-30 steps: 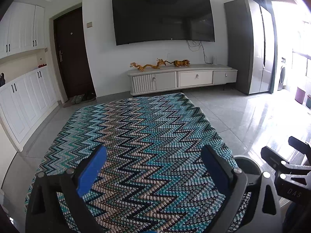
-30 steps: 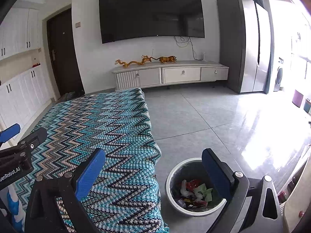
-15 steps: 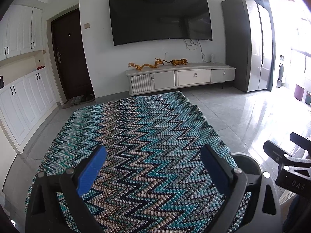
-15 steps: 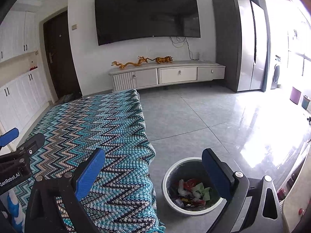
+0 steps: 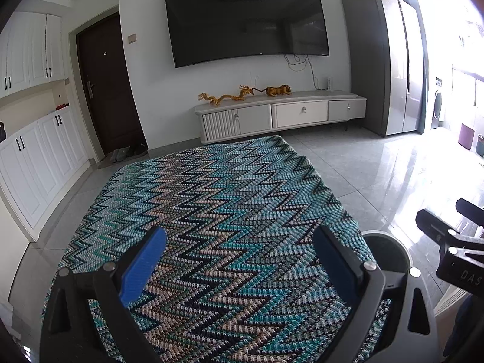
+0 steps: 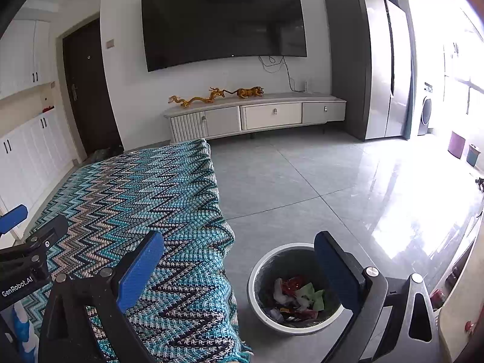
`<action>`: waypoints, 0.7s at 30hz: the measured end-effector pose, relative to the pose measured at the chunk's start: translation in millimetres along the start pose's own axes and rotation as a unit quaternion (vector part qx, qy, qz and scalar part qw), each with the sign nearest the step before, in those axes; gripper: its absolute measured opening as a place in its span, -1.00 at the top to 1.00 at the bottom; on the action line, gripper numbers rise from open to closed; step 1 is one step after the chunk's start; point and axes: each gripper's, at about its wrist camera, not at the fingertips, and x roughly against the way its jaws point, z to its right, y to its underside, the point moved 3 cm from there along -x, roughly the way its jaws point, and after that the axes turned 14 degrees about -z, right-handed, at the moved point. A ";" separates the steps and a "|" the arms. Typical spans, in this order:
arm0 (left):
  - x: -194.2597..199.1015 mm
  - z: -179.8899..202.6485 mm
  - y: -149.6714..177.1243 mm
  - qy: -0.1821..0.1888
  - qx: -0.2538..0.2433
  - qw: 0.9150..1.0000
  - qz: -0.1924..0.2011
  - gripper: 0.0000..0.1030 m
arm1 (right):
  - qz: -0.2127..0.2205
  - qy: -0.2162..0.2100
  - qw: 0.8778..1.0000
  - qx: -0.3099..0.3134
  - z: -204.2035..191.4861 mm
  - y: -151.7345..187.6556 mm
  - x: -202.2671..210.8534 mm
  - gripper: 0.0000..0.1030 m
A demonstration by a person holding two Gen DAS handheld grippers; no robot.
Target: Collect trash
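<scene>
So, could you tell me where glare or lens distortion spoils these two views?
Left wrist view: the window side is blown out at upper right, and the television bows from fisheye. Right wrist view: glare whitens the right edge and reflects off the floor tiles; the trash bin stays sharp.

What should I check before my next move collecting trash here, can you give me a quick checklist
1. Left gripper open and holding nothing: ok.
2. Right gripper open and holding nothing: ok.
3. Bin within view, on the floor beside the blanket's edge: ok.
4. Room left in the bin: ok, the trash covers only the bottom.
5. Trash left on the blanket: none seen on the part in view; the near edge is hidden behind the grippers, so cannot tell.
6. Trash on the floor: none seen near the bin; far corners cannot tell.
</scene>
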 end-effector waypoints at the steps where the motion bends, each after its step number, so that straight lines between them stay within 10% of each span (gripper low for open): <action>1: 0.0 0.2 0.1 0.000 0.000 1.000 0.000 -0.91 | 0.000 0.001 1.000 0.000 0.5 -0.1 0.0 -0.95; 21: -3.7 1.1 2.3 -0.010 0.001 1.000 -0.012 -0.91 | 0.000 0.006 1.000 -0.001 1.7 0.6 -0.2 -0.95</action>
